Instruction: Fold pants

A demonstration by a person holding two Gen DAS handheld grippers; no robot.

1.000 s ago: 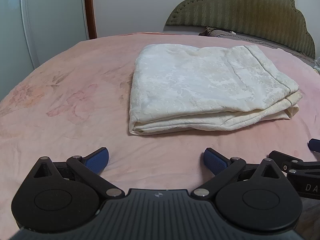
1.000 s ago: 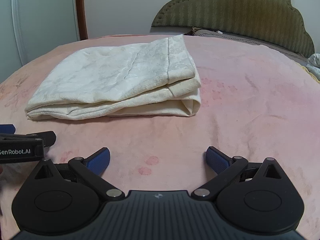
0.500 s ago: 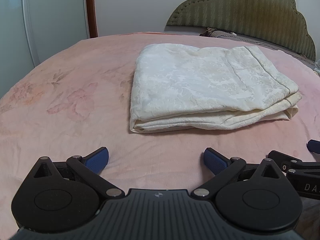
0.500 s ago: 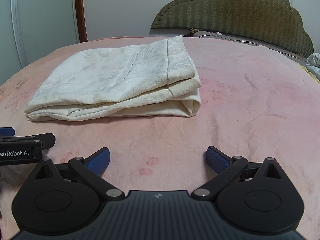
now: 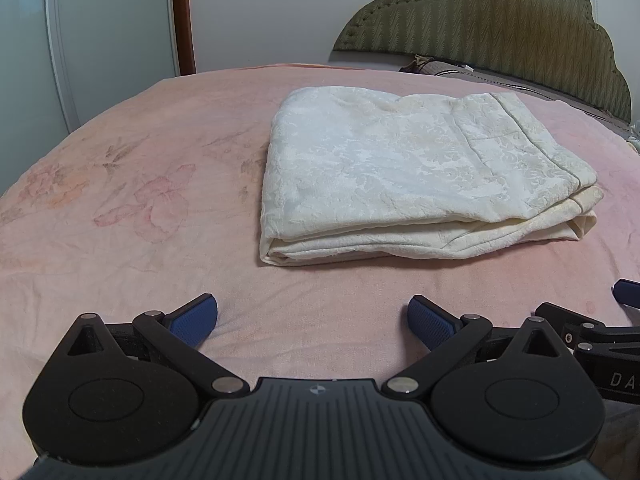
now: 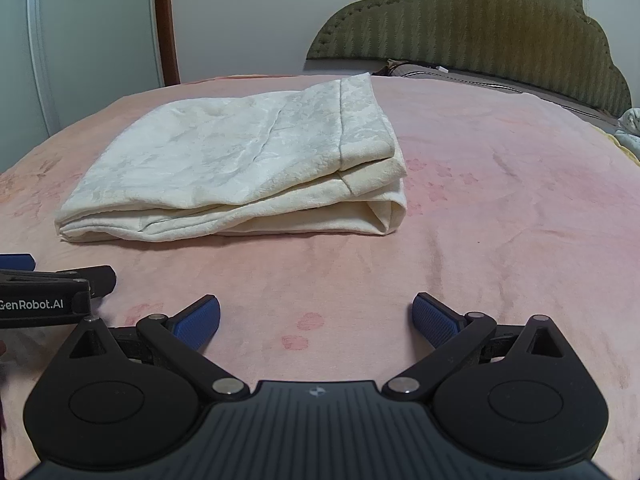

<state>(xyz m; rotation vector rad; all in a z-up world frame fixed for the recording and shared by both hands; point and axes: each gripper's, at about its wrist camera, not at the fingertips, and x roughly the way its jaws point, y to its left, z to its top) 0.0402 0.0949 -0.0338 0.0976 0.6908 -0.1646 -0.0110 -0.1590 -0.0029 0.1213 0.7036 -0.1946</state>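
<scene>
Right, I have the pants (image 5: pixel 420 176) folded into a flat cream stack on the pink bed (image 5: pixel 140 240), lying ahead of both tools and apart from them. My left tool (image 5: pixel 312 318) sits low over the blanket with its blue pads spread wide and nothing between them. My right tool (image 6: pixel 316 318) is just beside it, spread the same way and also empty. The stack's layered edges face me, with a rounded fold at its right end. A green headboard (image 6: pixel 480 28) stands behind; something pale, perhaps cloth, shows at the far right edge.
</scene>
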